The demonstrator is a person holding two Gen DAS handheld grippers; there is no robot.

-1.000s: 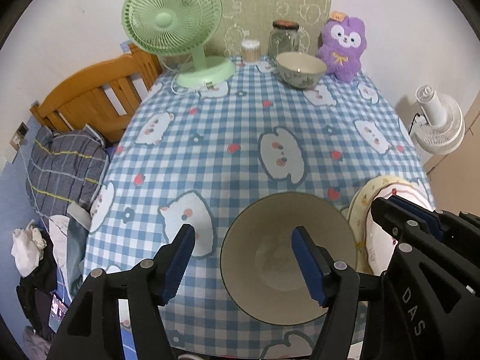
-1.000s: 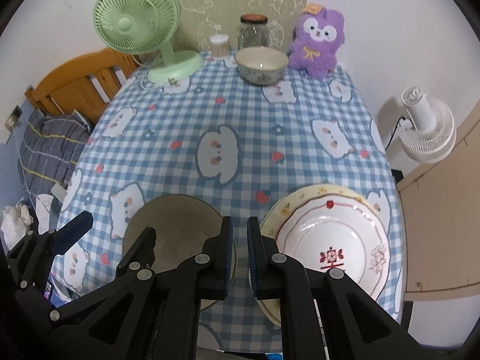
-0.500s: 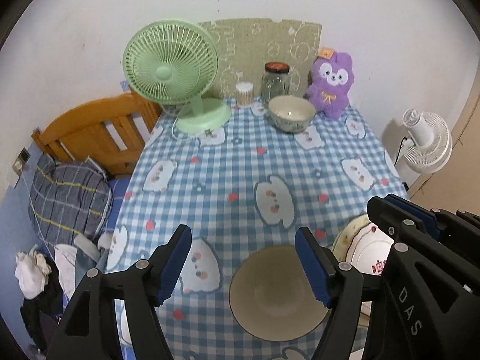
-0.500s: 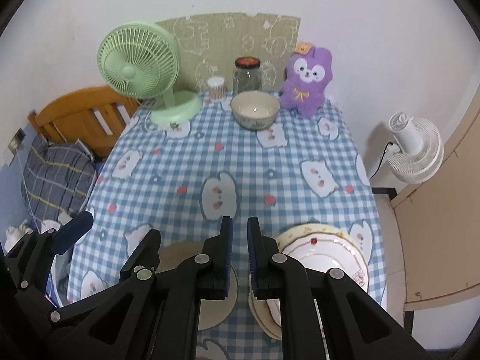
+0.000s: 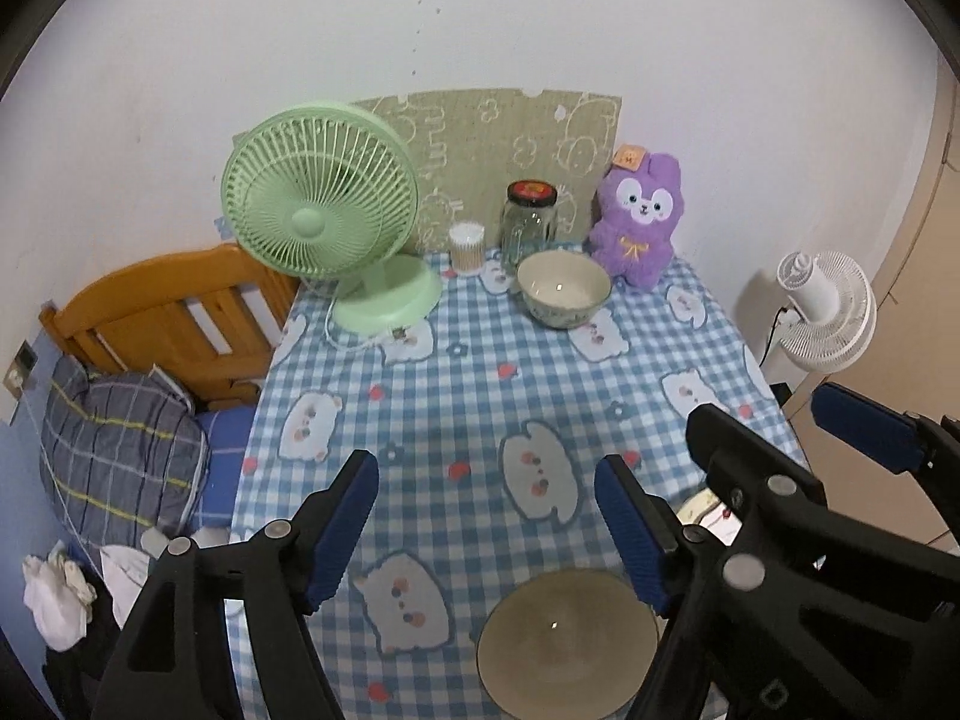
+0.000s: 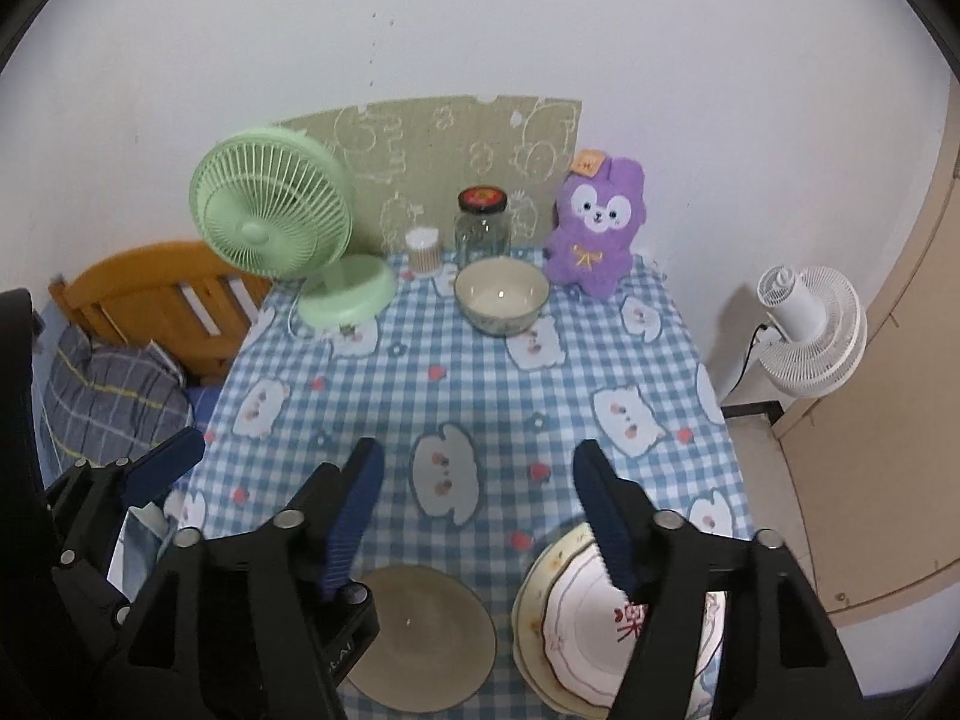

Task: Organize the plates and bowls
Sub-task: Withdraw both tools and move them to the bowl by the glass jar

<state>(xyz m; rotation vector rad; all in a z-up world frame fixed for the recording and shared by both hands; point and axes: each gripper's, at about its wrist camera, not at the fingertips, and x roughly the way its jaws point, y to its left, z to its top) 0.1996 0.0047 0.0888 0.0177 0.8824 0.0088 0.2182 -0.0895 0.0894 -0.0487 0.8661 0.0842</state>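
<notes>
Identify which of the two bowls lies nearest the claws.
The plain tan bowl at the table's near edge, beside the plates. The patterned bowl sits far back by the purple plush.

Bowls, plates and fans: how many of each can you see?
Bowls: 2, near bowl and far bowl
Plates: 2, white plate stacked on yellow-rimmed plate
Fans: 2, green fan and white fan
Total: 6

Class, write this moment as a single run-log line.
left gripper: open, empty | right gripper: open, empty | near bowl, plates: on table | far bowl: untouched
</notes>
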